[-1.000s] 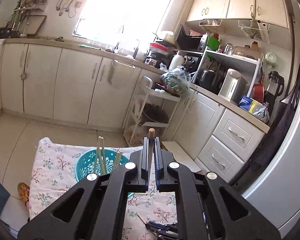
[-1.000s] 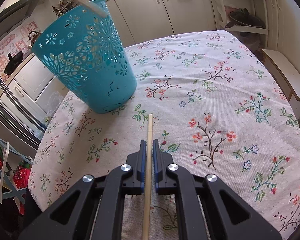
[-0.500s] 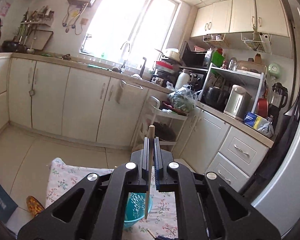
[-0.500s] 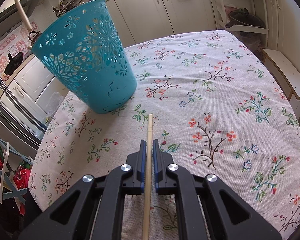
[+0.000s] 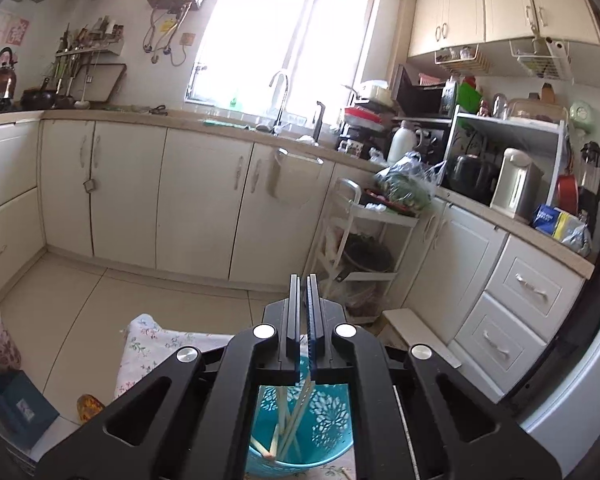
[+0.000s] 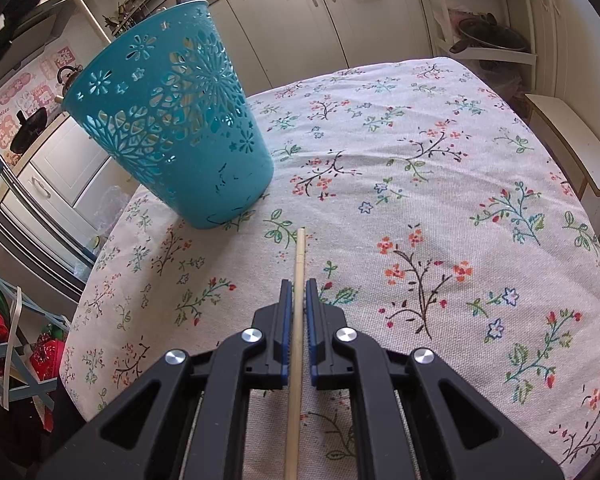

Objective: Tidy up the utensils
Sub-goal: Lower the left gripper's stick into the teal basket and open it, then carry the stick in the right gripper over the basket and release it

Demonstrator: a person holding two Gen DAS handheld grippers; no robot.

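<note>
Now the right gripper (image 6: 299,300) sits low in the middle of its frame, jaws pinched narrow on a single wooden chopstick (image 6: 299,276) that runs straight up between them, its tip pointing at the foot of the teal basket (image 6: 172,120). That basket stands at the upper left of the frame on the floral tablecloth (image 6: 440,160), close to the cloth's left edge.

Over on the left wrist view, the left gripper (image 5: 304,312) is at lower centre, jaws closed to a sliver with nothing I can see between them. Beneath it, at the bottom of the frame, the same basket shows several chopsticks (image 5: 288,424) leaning inside.

So, the risks. The grip sits well back along the stick, and a long, thin, smooth stick could swivel in the pads as it gets tipped upright. If it goes in slanted, the tip may snag one of those cut-out holes or strike the rim. The basket looks light, and a knock could slide it toward that nearby table edge or tip it, spilling what's already stowed. And both grippers crowding the one mouth could clash.
</note>
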